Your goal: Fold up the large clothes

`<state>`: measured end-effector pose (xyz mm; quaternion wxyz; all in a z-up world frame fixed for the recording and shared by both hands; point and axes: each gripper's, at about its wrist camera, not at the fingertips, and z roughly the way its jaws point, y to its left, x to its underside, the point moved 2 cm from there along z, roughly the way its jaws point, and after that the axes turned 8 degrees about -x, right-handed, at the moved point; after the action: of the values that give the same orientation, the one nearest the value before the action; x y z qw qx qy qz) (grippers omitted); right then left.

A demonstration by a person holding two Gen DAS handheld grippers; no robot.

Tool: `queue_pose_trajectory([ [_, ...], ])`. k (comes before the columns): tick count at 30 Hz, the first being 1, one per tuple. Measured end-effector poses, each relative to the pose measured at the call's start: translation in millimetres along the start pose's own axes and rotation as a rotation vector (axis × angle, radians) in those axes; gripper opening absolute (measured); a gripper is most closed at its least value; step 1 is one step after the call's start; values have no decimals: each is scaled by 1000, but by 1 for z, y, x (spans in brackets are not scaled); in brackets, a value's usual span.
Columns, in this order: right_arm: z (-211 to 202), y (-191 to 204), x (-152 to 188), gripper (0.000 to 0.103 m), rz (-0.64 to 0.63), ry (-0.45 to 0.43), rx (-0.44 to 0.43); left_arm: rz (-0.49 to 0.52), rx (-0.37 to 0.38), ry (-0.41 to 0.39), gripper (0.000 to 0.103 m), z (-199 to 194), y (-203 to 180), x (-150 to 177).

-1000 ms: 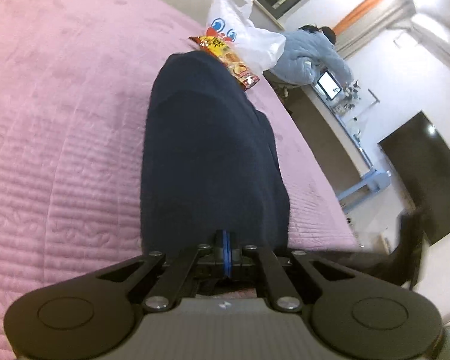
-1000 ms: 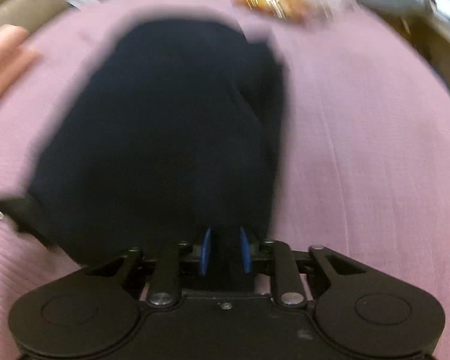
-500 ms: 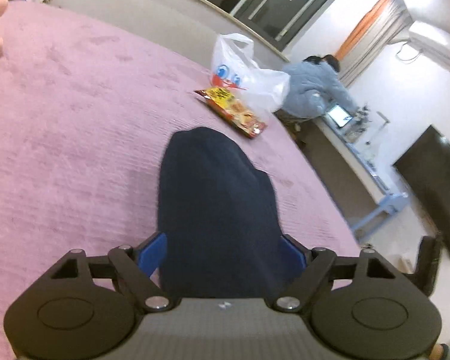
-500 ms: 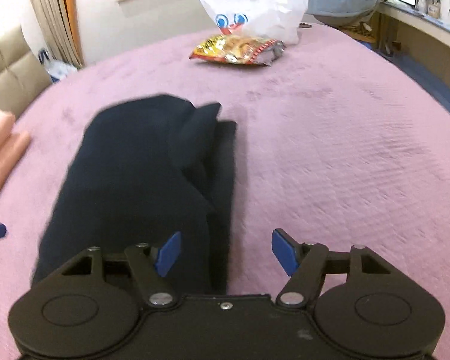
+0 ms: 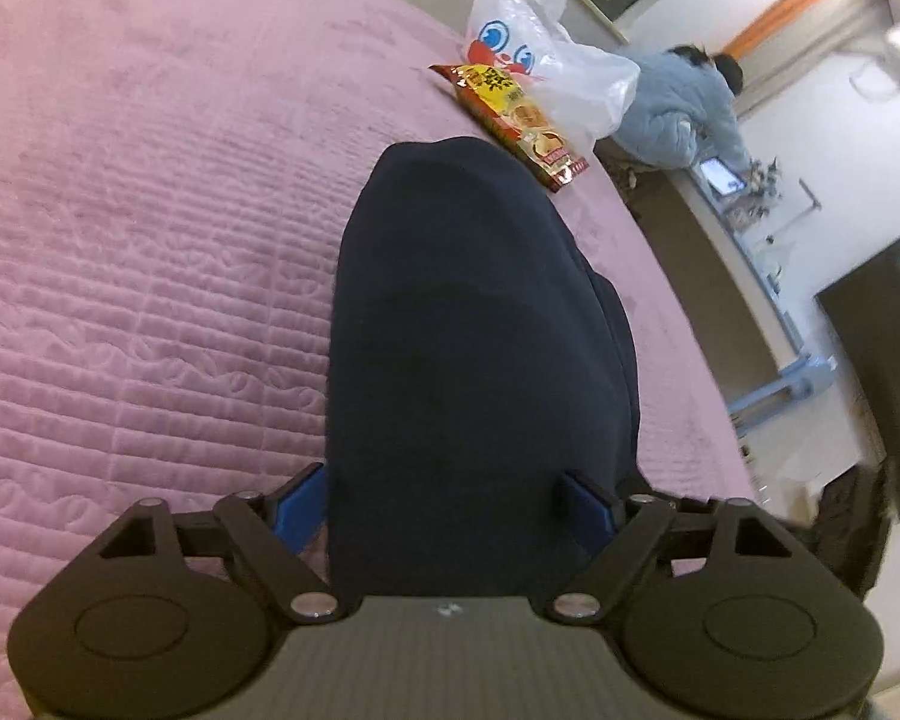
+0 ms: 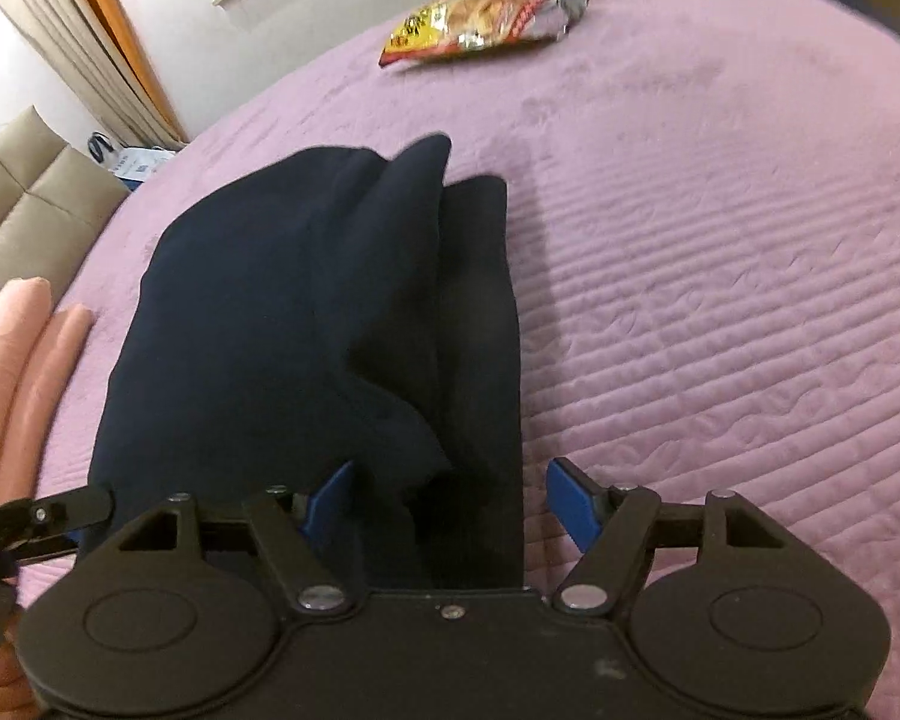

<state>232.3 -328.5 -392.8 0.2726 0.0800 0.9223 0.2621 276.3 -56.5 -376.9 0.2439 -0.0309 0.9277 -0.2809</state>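
A dark navy garment lies folded in a long bundle on the pink quilted bed. My left gripper is open, its blue pads astride the near end of the garment. In the right wrist view the garment shows layered folds with a flap along its right side. My right gripper is open over the near right edge of the garment, the cloth lying between its pads. The left gripper's finger shows at the left edge of that view.
A snack packet and a white plastic bag lie on the bed beyond the garment. A person in light blue sits at a desk on the right. A beige sofa stands past the bed's left side.
Both grippers were shut on the garment a second ago and have opened and let it go. The garment now lies on the bed. Both cameras have dropped closer to it.
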Motion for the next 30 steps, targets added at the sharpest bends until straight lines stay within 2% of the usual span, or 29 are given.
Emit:
queue_pose_trajectory([
  [5,8,-16,-1,85,69,11,-123,-143,149,85,91,31,23,0],
  [6,10,-17,-1,83,72,14,-144,-166,175,92,91,35,26,1],
  [7,11,-16,0,73,73,24,-167,-188,197,94,91,39,29,2],
  [9,14,-13,1,69,95,42,-199,-207,215,83,90,43,31,6],
  [10,15,-13,2,60,100,38,-211,-201,213,71,87,43,29,7],
  [12,15,-16,4,52,145,33,-256,-181,196,43,73,39,27,9],
  [15,9,-17,7,46,169,17,-278,-162,202,-2,60,26,22,14],
  [19,-16,10,10,44,89,-21,-290,-100,288,-74,57,-10,5,17],
  [23,-59,48,26,44,38,-41,-341,-47,367,-126,57,-73,2,30],
  [26,-98,84,52,43,8,-55,-364,-47,401,-141,57,-122,5,48],
  [30,-144,133,98,43,-20,-65,-366,-108,434,-133,57,-184,27,89],
])
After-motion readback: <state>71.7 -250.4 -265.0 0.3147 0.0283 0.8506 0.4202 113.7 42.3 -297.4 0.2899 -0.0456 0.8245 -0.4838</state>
